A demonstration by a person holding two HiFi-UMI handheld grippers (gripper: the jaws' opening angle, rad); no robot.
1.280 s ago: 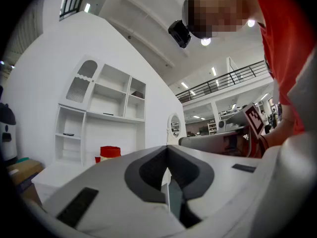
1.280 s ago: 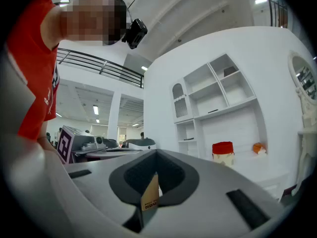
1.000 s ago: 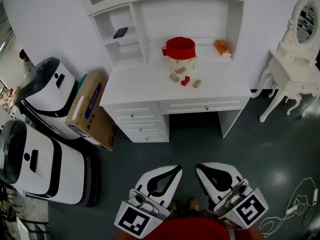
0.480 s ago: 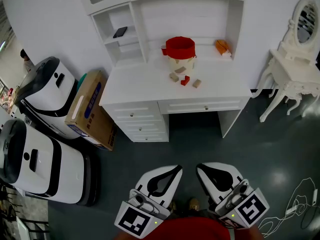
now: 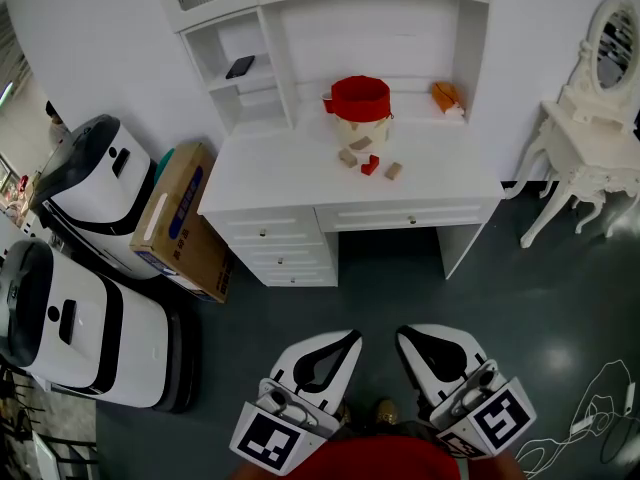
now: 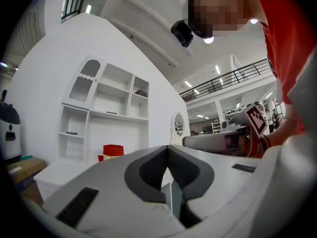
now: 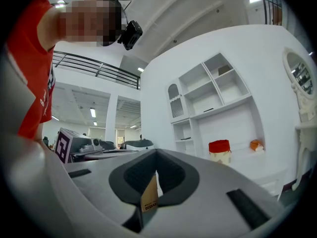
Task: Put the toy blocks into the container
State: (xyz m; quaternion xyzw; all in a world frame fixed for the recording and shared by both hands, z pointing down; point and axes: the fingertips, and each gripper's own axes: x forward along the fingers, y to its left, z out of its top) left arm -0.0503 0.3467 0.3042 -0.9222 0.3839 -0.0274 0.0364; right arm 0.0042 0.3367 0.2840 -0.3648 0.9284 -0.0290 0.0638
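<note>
The red-rimmed container (image 5: 360,102) stands at the back of the white desk (image 5: 270,173), far ahead of me. Three small toy blocks lie just in front of it: a tan block (image 5: 347,157), a red block (image 5: 370,164) and another tan block (image 5: 393,170). My left gripper (image 5: 352,336) and right gripper (image 5: 403,334) hang side by side over the dark floor, well short of the desk. Both are shut with nothing between the jaws. The container (image 6: 113,151) shows small in the left gripper view beyond the shut left gripper (image 6: 167,151). It is also in the right gripper view, as the container (image 7: 219,151) past the right gripper (image 7: 156,153).
Two white-and-black machines (image 5: 85,183) (image 5: 70,333) and a cardboard box (image 5: 185,223) stand at the left of the desk. A white dressing table with a mirror (image 5: 585,133) stands at the right. An orange object (image 5: 446,96) lies at the desk's back right. A loose cable (image 5: 590,408) lies on the floor.
The right gripper has shifted very slightly to the right. Nothing else differs.
</note>
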